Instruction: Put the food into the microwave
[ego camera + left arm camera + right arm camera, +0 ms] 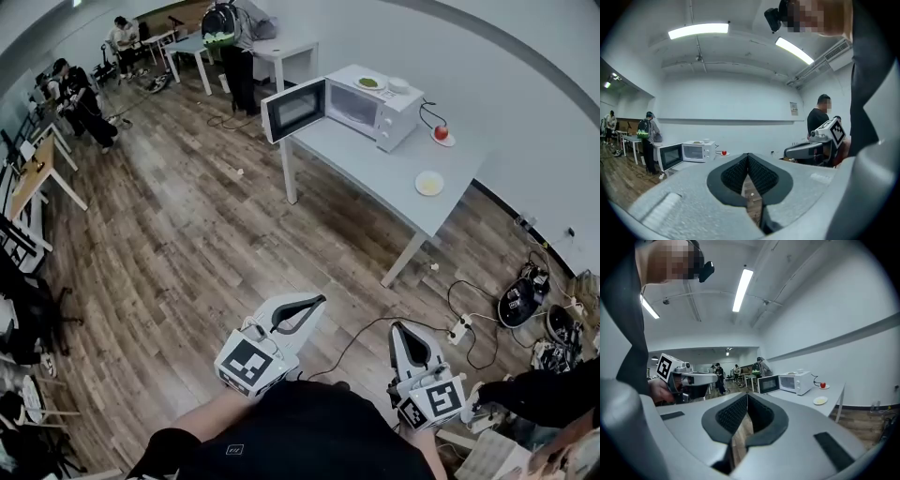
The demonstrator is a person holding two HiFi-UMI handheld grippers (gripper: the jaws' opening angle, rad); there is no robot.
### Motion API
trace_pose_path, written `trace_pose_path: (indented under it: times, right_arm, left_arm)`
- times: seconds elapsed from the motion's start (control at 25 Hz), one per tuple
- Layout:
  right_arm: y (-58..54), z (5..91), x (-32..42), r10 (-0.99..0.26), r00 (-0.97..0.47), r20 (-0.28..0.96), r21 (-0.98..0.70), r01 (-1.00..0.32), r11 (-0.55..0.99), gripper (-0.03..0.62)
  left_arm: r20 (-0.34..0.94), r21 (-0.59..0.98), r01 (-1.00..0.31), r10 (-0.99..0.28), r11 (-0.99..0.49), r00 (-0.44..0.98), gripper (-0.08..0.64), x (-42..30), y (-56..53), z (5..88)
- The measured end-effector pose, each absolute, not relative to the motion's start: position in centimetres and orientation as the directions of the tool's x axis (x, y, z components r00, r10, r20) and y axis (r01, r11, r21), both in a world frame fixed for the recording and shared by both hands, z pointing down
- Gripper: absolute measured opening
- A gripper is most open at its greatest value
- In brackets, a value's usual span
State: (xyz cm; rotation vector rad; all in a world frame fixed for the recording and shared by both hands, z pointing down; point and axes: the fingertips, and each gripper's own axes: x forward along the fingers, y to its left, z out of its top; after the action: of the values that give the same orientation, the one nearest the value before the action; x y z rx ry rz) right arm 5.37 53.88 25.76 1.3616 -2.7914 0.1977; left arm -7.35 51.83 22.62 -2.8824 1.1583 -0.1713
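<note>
A white microwave stands on the far end of a grey table with its door swung open. A plate of pale food lies on the table nearer me. A red apple rests on a small plate by the wall. On top of the microwave sit a plate with green food and a small bowl. My left gripper and right gripper are held level over the floor, well short of the table. Both are shut and hold nothing. The right gripper view shows the plate and microwave.
Wooden floor lies between me and the table. Cables and a power strip trail on the floor at the right, beside round black devices. A person with a backpack stands by a white desk behind the microwave. More people and desks are at the far left.
</note>
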Motion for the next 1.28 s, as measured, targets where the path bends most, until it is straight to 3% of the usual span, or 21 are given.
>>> trace_pose_path:
  times: [0.56, 1.28]
  right_arm:
    - [51.0, 27.3, 15.3, -0.812, -0.572, 0.118, -0.04, -0.819, 0.572, 0.017]
    - [30.0, 27.6, 11.8, -0.835, -0.509, 0.207, 0.071, -0.844, 0.532, 0.017]
  left_arm:
    - [0.115, -0.094, -0.691, -0.698, -0.716, 0.707, 0.008, 1.7, 49.1, 24.1]
    - [0.084, -0.12, -0.688, -0.698, -0.716, 0.712, 0.008, -2.8, 27.2, 23.5]
